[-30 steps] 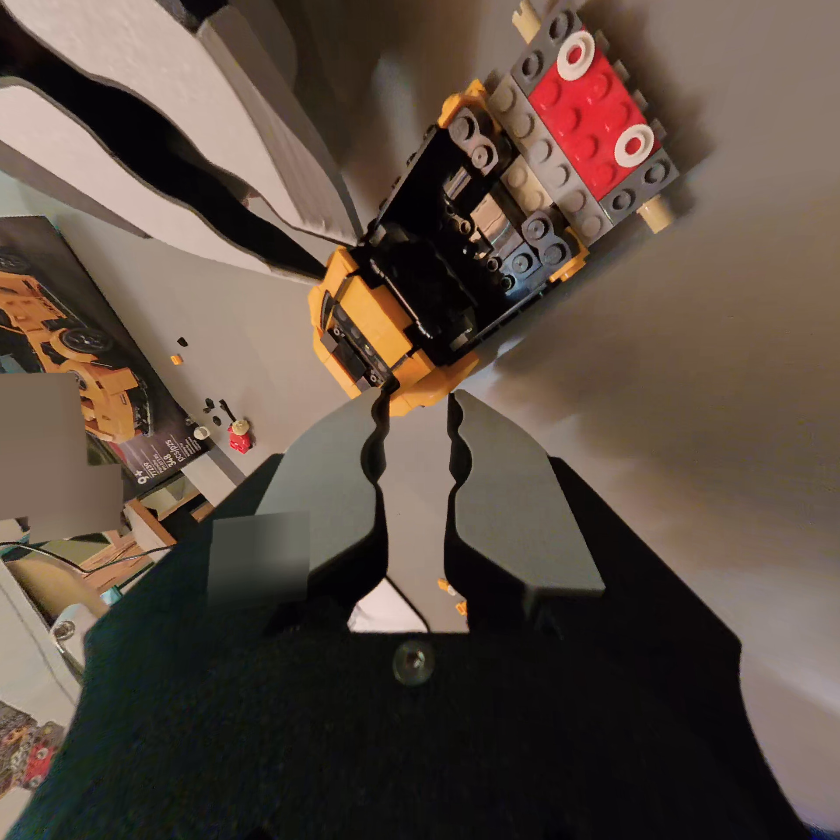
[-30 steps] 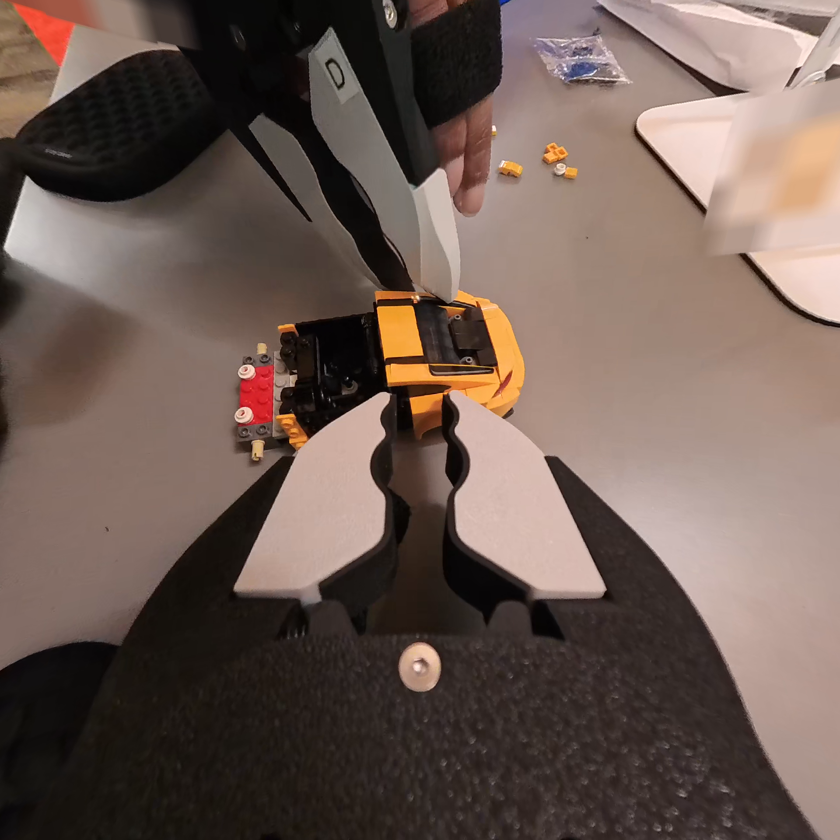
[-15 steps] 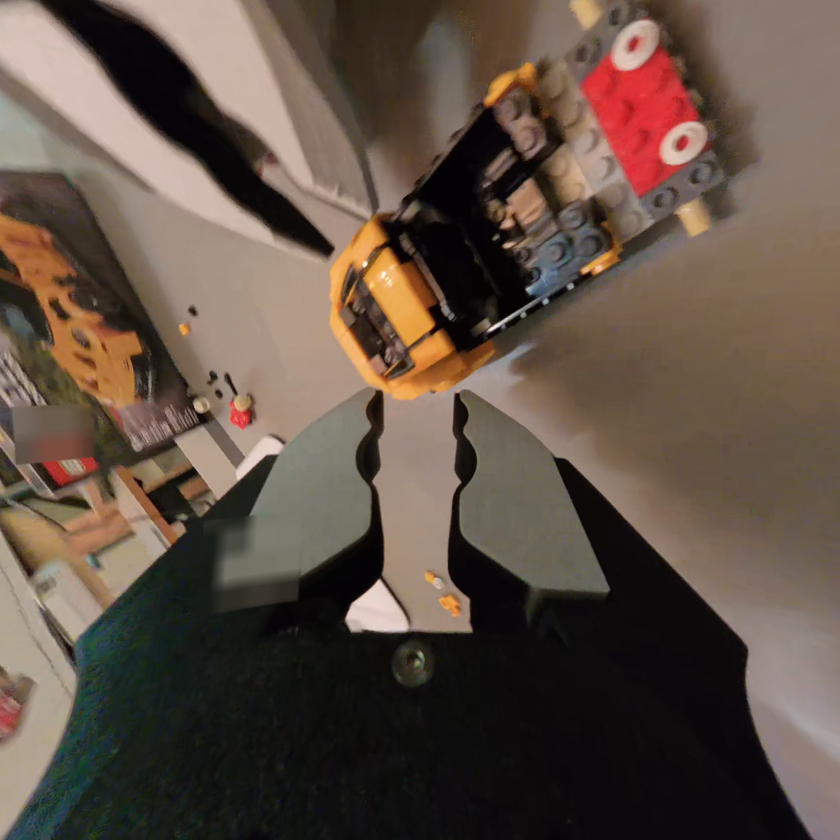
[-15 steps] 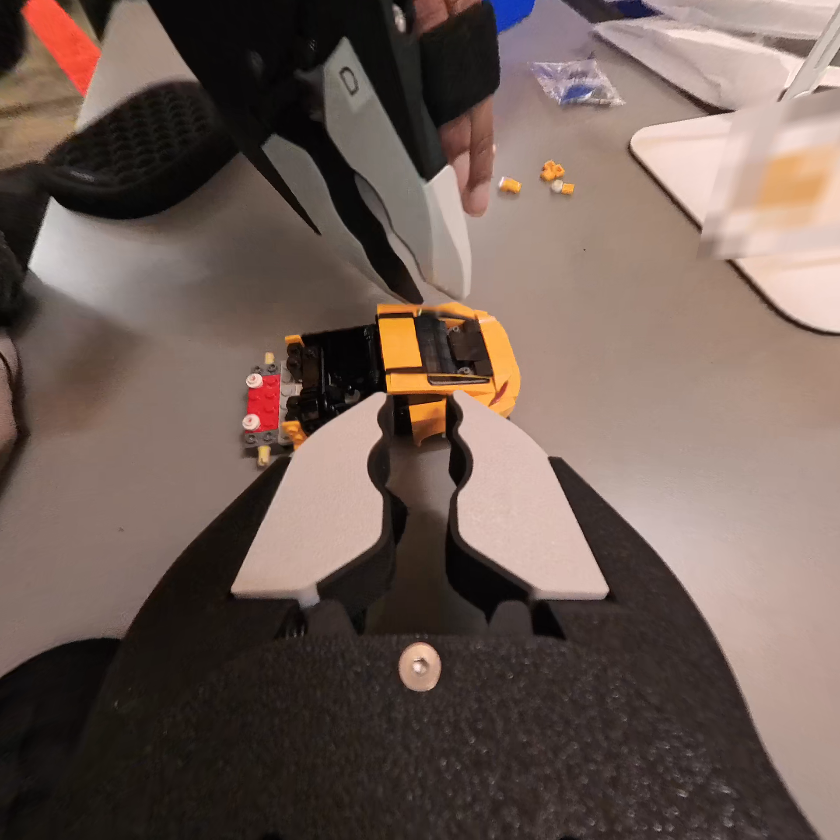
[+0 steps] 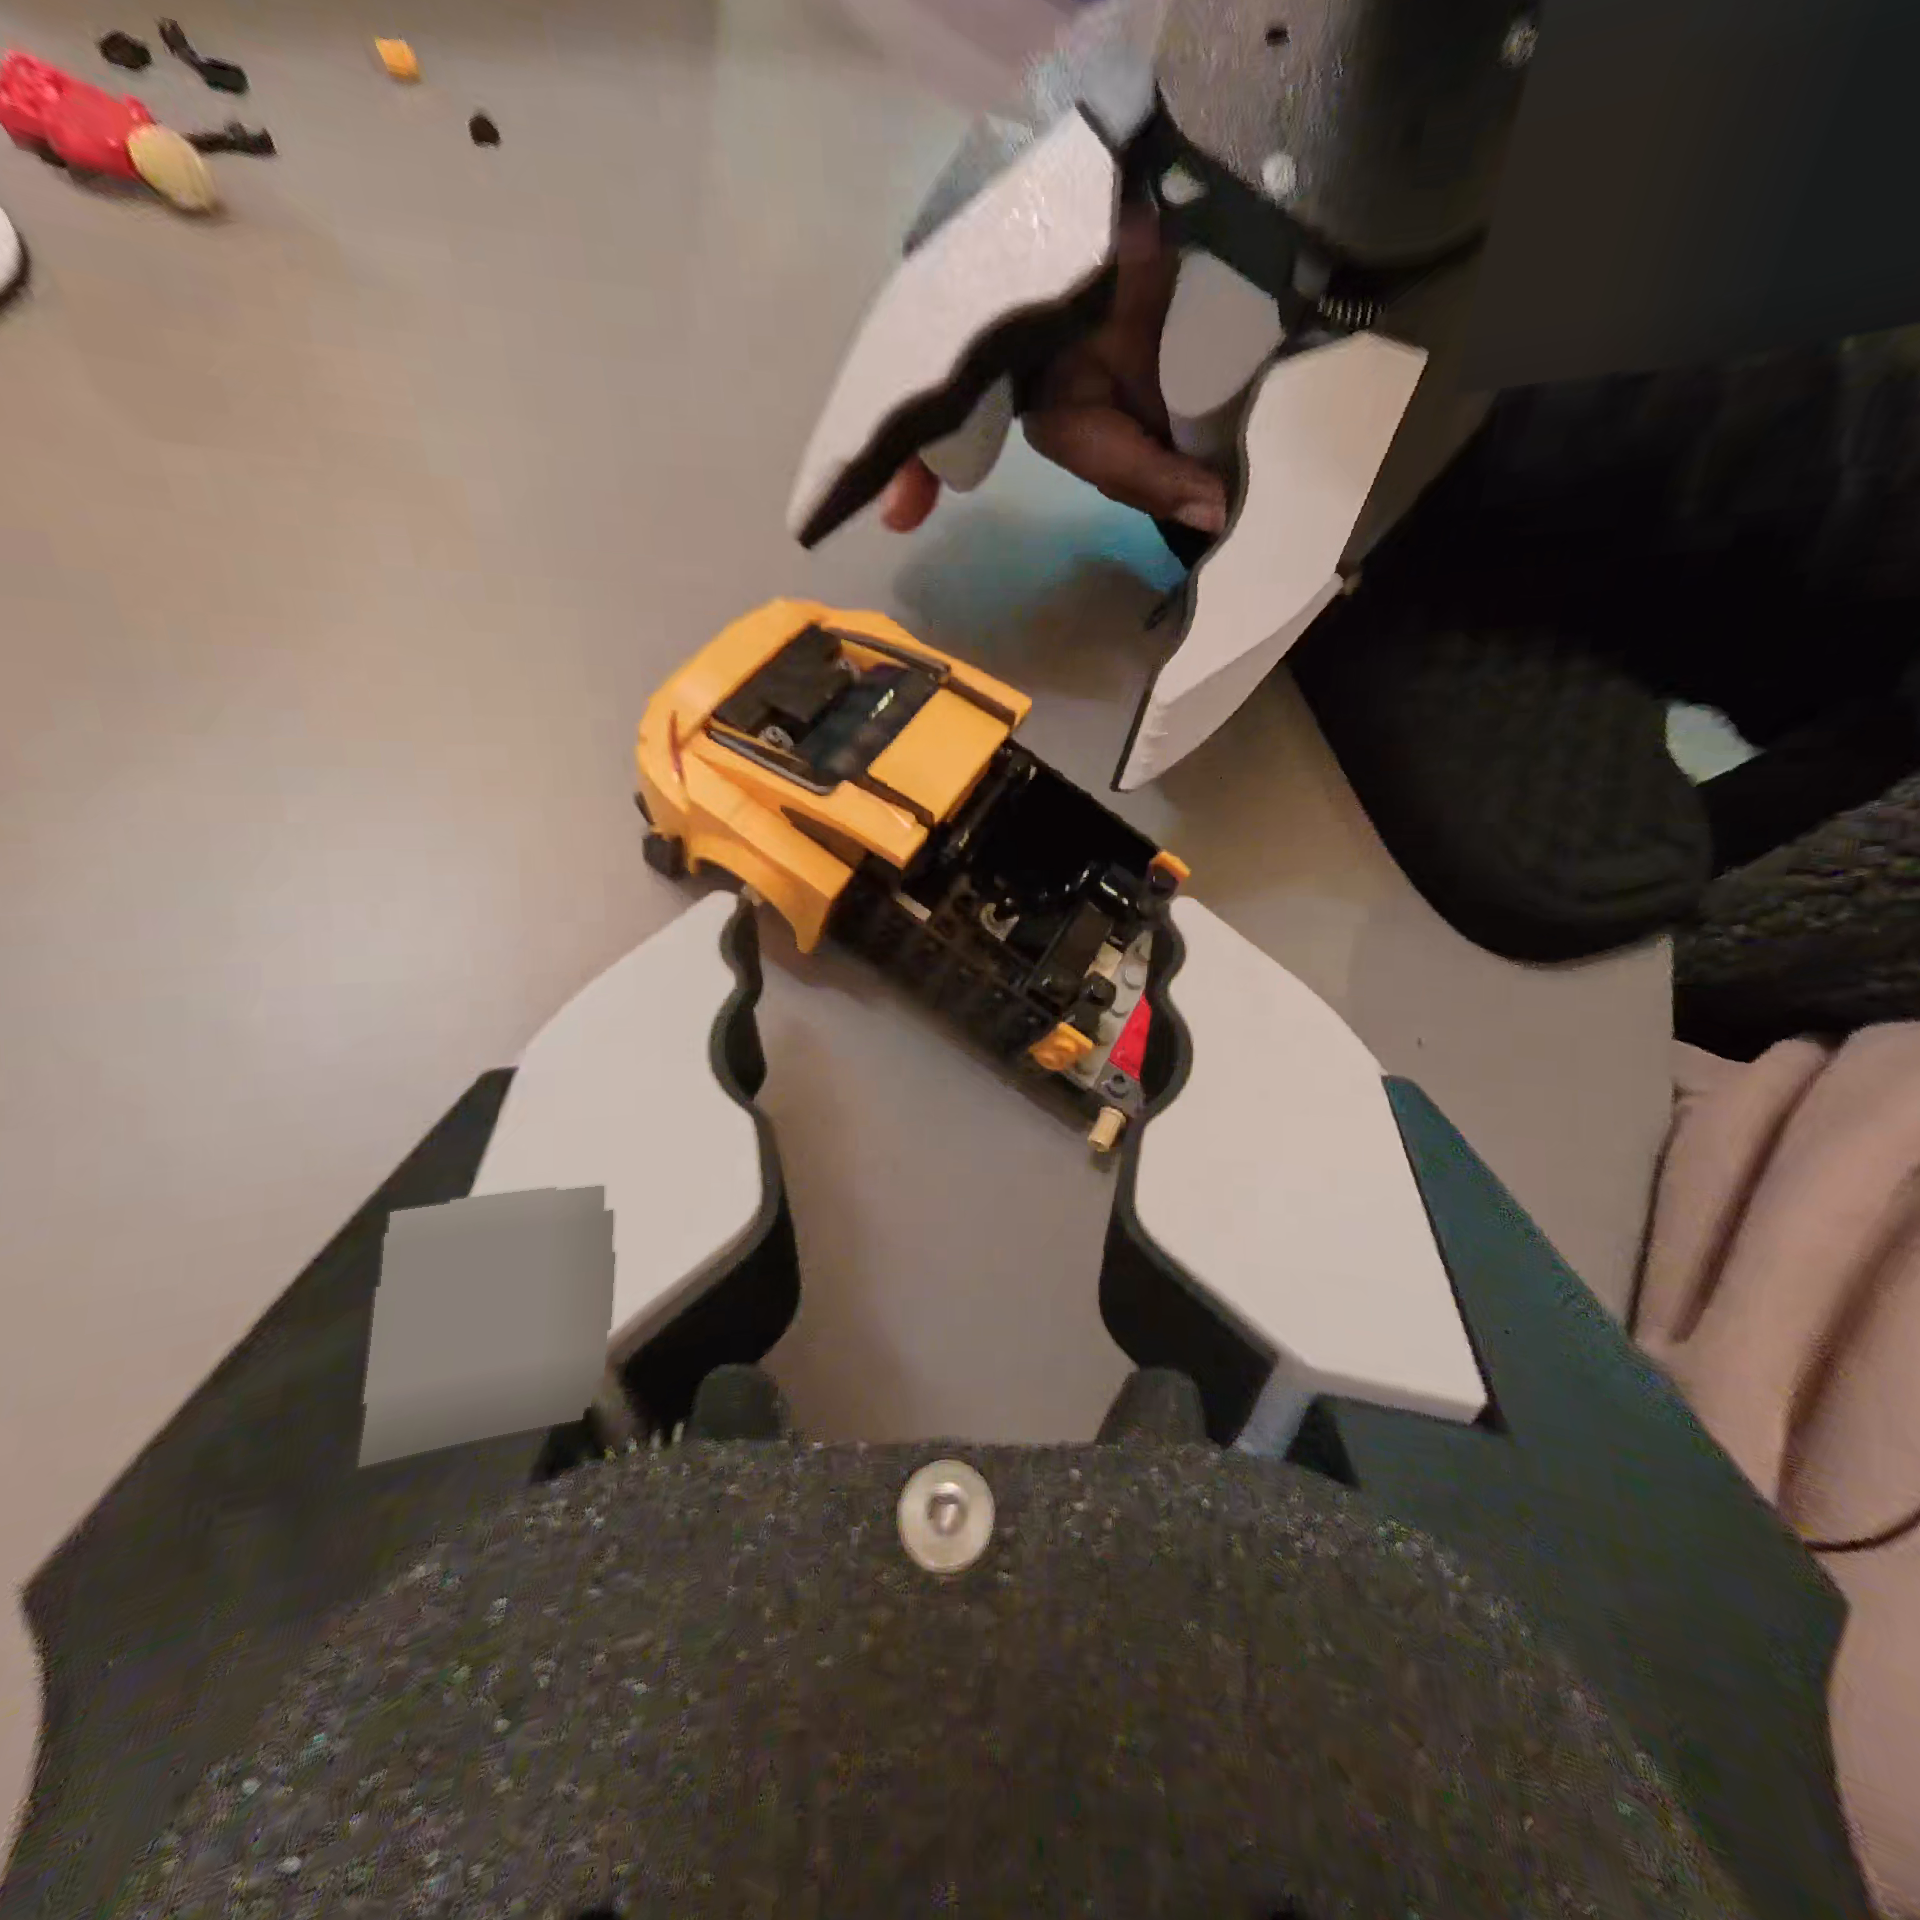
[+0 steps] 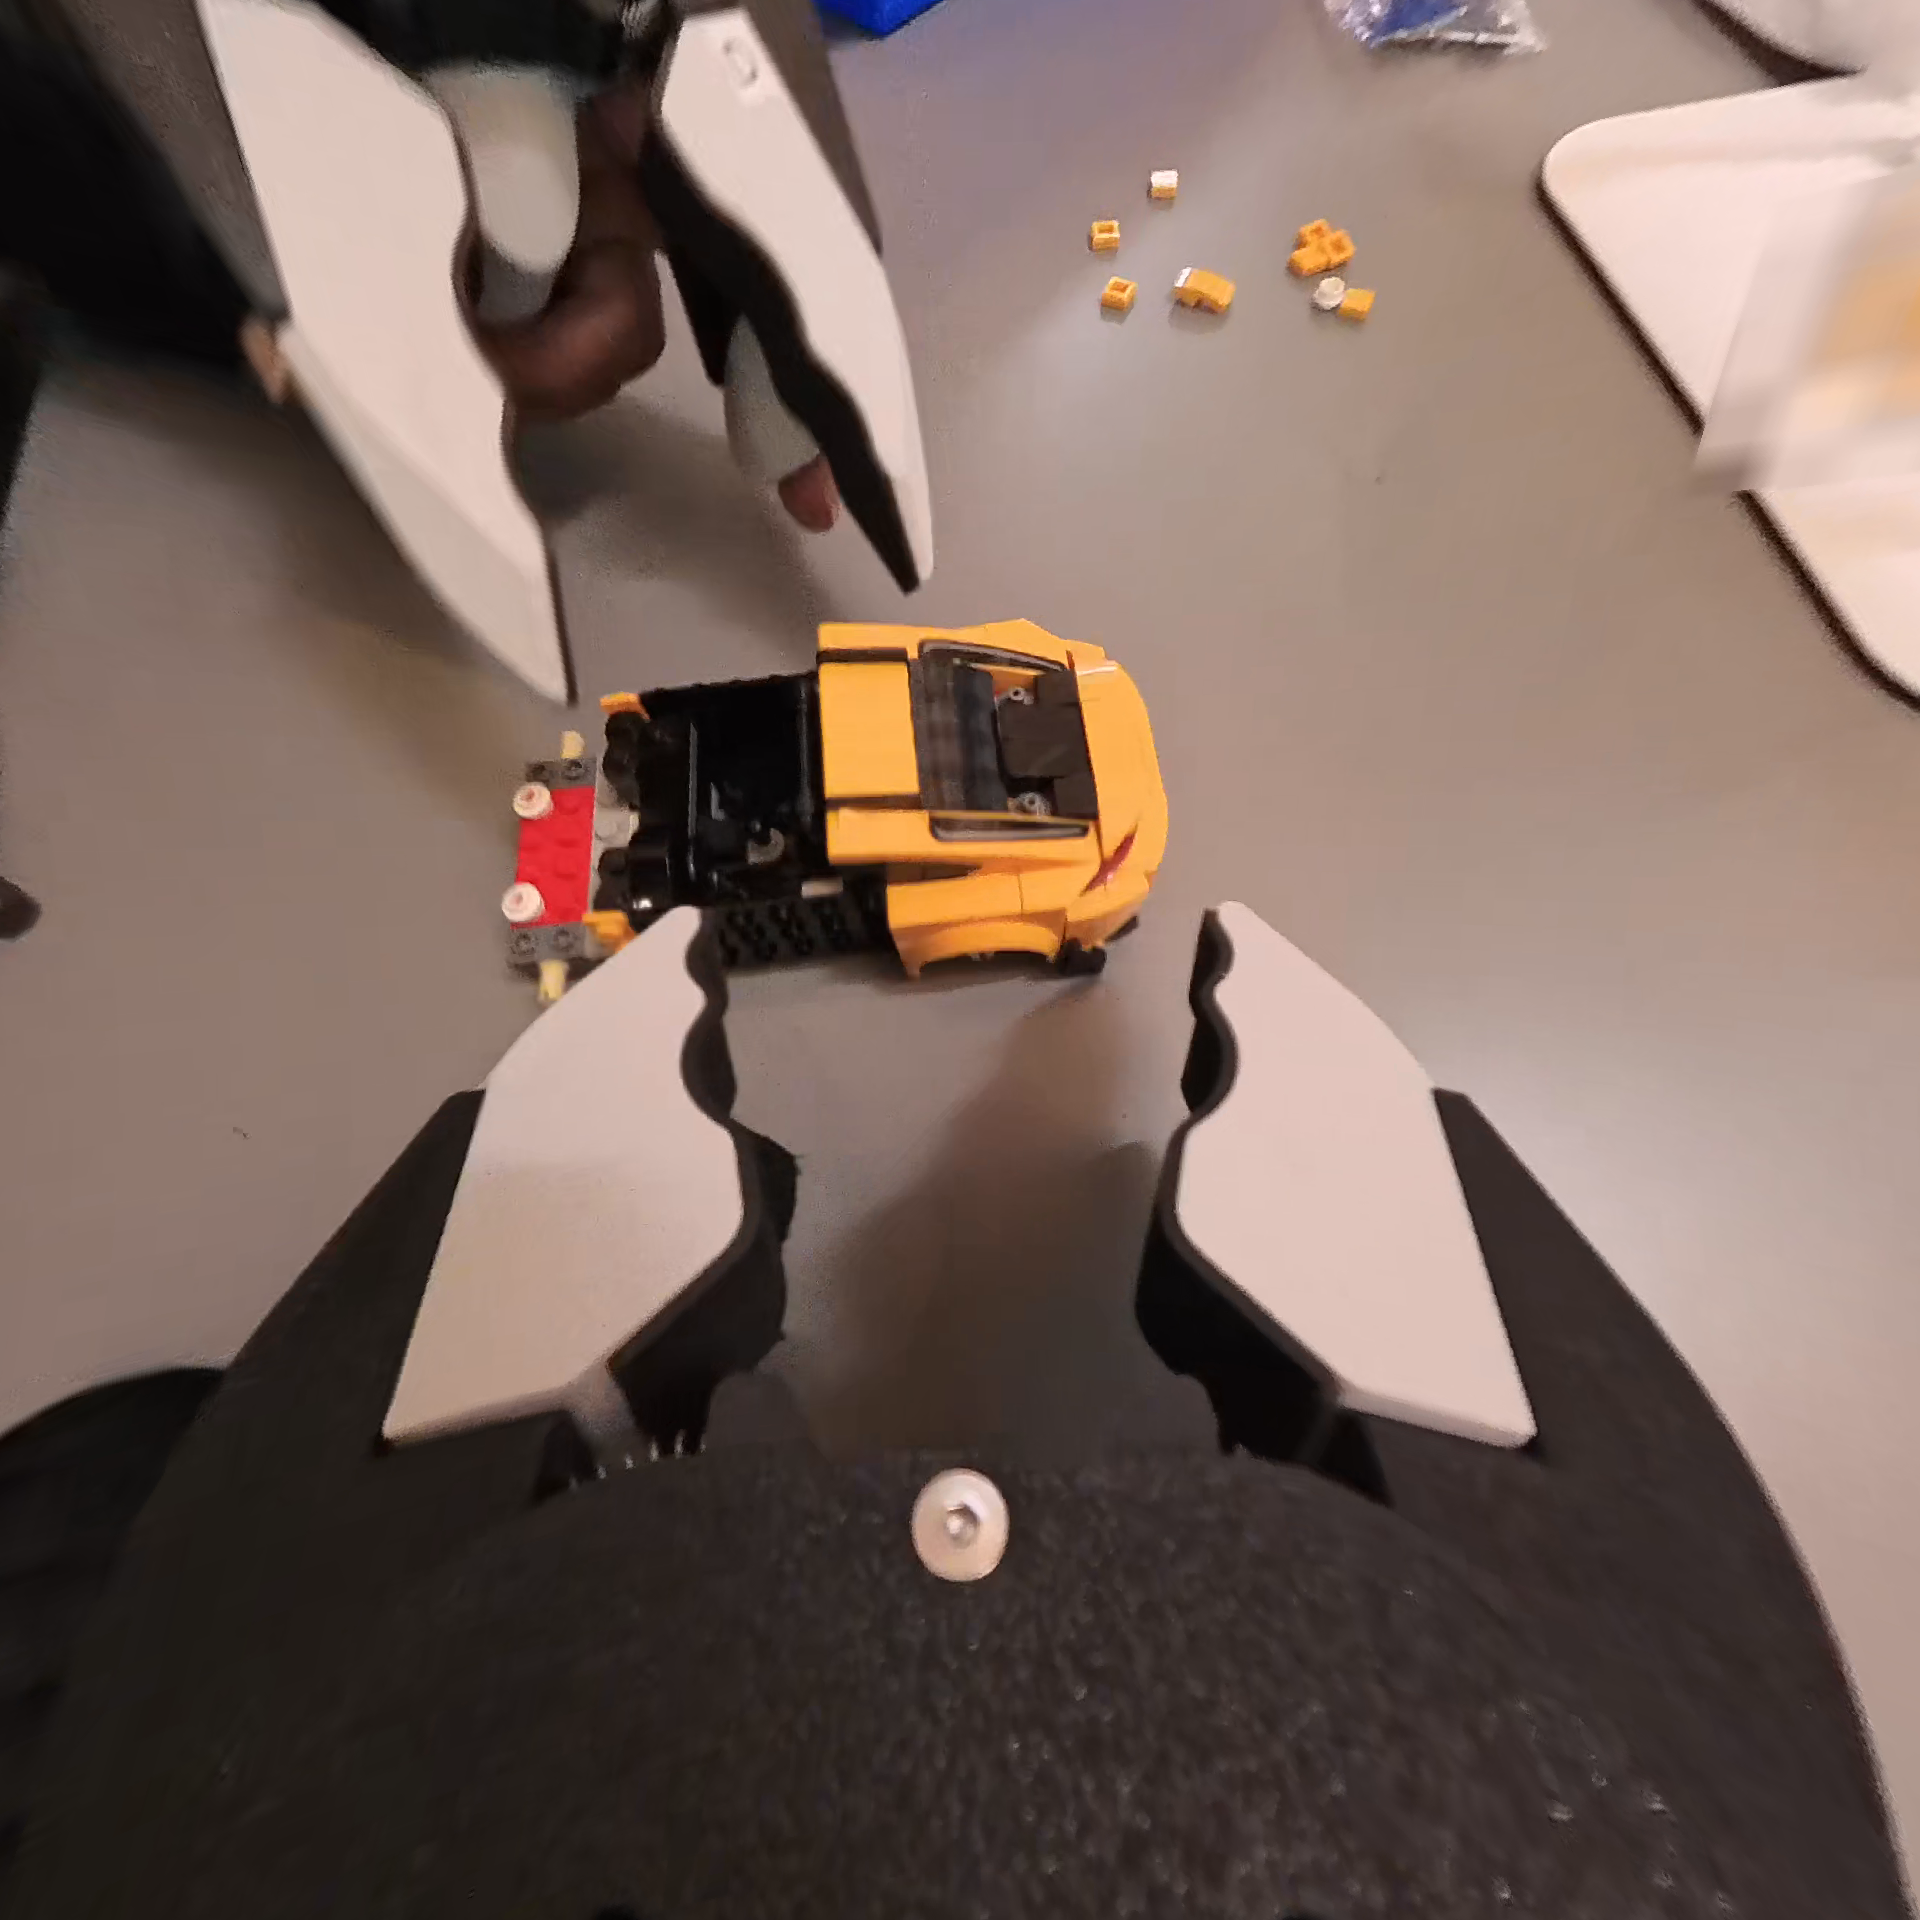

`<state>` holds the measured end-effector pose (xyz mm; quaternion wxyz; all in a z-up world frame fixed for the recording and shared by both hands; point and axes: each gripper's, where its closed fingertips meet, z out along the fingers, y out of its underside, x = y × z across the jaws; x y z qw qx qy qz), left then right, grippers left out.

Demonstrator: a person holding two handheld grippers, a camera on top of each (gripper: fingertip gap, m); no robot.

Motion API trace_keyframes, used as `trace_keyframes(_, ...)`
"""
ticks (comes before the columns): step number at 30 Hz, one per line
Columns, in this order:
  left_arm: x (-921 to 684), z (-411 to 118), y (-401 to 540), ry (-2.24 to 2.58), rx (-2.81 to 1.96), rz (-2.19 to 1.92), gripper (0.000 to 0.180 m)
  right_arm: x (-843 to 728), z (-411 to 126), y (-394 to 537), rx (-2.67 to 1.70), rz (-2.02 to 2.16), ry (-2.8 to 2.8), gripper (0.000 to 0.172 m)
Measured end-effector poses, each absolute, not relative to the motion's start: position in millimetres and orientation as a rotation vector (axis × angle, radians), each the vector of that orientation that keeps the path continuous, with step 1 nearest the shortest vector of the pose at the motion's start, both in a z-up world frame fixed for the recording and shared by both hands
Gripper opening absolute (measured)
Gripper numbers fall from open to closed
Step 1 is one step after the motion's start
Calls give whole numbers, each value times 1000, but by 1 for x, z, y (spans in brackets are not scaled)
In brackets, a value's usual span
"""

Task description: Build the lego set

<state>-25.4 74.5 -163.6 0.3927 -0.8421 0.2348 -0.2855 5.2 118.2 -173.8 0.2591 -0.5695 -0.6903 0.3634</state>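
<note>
A partly built yellow and black brick car (image 5: pixel 831 769) with a red and grey plate at one end lies on the grey table (image 5: pixel 312 623). My left gripper (image 5: pixel 951 925) is open wide and empty. Its fingertips stand just short of the car's black and red end, and nothing is pressed between the pads. My right gripper (image 6: pixel 953 920) is open wide and empty, with its tips just short of the side of the car (image 6: pixel 977 790). The right gripper's fingers (image 5: pixel 966 301) hang above the car in the left wrist view. The left gripper's fingers (image 6: pixel 395 312) show beyond the car in the right wrist view.
Several small yellow bricks (image 6: pixel 1205 286) lie loose beyond the car. A white board (image 6: pixel 1683 208) is at the right, and a clear bag of blue parts (image 6: pixel 1434 21) lies far back. A red piece (image 5: pixel 73 125) and small black parts lie at the far left. A black padded object (image 5: pixel 1507 790) lies to the right of the car. My right gripper's tips are some 20 cm from the red piece (image 5: pixel 73 125).
Both grippers have opened wide from nearly shut. The left gripper has drawn off the car and swung round it. The right gripper has backed off slightly. The car stays on the table.
</note>
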Motion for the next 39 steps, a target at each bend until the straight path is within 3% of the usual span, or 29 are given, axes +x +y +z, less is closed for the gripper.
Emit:
trace_keyframes(4,-15,-183,66,644,-2206,-627,81,-8,-185,114,-1626,1002,-1976,92)
trace_keyframes(8,-12,-193,66,736,-2217,-491,79,-13,-190,114,-1671,984,-1991,77)
trace_keyframes(11,-19,-192,70,768,-2201,-492,61,-8,-190,118,-1759,910,-1917,76)
trace_keyframes(19,-53,-182,110,777,-2164,-332,50,8,-189,157,-2126,661,-1325,75)
trace_keyframes(25,-38,-184,91,823,-2141,-438,65,28,-161,160,-2102,719,-1195,74)
trace_keyframes(28,-29,-186,92,844,-2118,-384,71,45,-143,148,-1999,775,-1290,48)
trace_keyframes(39,-20,-199,88,973,-2102,-276,51,97,-178,87,-2019,392,-1696,35)
